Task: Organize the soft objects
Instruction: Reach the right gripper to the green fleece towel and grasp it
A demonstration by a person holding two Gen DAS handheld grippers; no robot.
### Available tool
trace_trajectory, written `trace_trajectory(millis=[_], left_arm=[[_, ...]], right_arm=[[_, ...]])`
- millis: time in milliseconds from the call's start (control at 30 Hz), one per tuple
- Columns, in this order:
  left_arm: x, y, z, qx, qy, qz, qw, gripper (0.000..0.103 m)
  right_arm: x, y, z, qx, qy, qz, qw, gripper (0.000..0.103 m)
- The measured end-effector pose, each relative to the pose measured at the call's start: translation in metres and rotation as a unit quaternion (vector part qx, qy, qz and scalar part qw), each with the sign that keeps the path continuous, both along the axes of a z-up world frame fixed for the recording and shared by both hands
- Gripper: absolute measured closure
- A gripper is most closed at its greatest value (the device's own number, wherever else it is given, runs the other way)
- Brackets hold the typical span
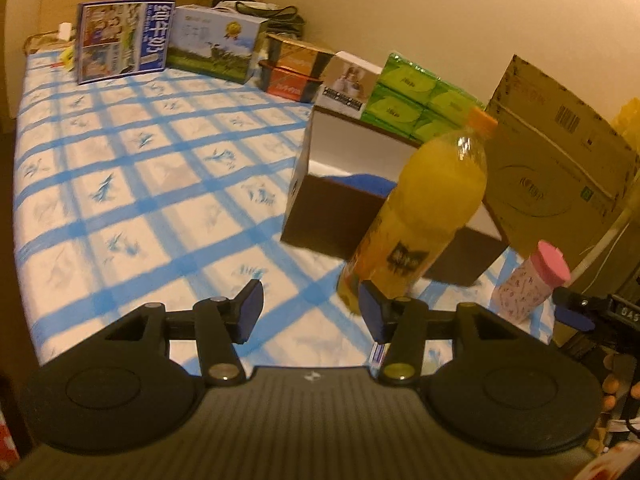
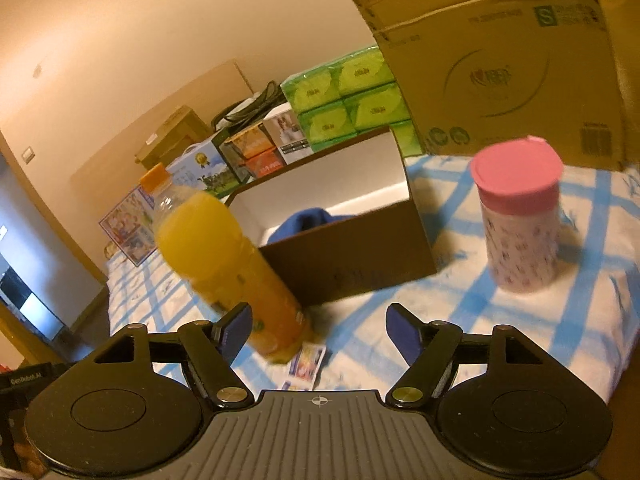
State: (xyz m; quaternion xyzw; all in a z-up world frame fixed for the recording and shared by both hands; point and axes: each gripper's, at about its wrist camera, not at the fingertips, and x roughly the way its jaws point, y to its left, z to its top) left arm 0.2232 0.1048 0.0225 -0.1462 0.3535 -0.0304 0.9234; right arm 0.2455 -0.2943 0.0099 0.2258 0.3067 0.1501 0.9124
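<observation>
right wrist view: both grippers, right (image 2: 319, 334) and left (image 1: 311, 312), gape wide, empty; bypass bottle (image 2: 224, 264), since cloth (image 2: 308, 220) lies inside box (image 2: 352, 264).

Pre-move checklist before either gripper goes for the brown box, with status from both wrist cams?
1. Left gripper open, nothing held: ok.
2. Right gripper open, nothing held: ok.
3. Blue cloth inside the open brown box: ok; how much is in, cannot tell.
4. Straight path to box: not ok, orange juice bottle stands in front of it in both views.
5. Pink-lidded cup upright, apart from box: ok.
6. Other soft items left on the checked cloth: cannot tell.
</observation>
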Motion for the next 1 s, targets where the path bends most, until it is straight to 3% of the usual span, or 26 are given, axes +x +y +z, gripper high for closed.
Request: trace_trajectory(millis=[200, 433, 567, 1000], left_arm=[[-0.039, -0.013, -0.007, 0.014, 0.011, 0.007, 0.9998, 0.053], [-0.083, -0.039, -0.012, 0.062, 0.007, -0.002, 0.9981, 0.05], [-0.102, -0.049, -0.016, 0.063, -0.002, 0.003, 0.998, 0.049], [-0.134, -0.072, -0.039, 0.059, 0.03, -0.026, 0.9975, 0.049]], right_arm=[[-0.038, 0.009, -0.008, 0.015, 0.02, 0.006, 1.0, 0.027], [-0.073, 0.018, -0.025, 0.024, 0.04, 0.015, 0.999, 0.028], [-0.087, 0.028, -0.036, 0.004, 0.044, 0.02, 0.999, 0.028], [-0.123, 0.066, -0.055, -0.069, 0.034, 0.075, 0.994, 0.028]])
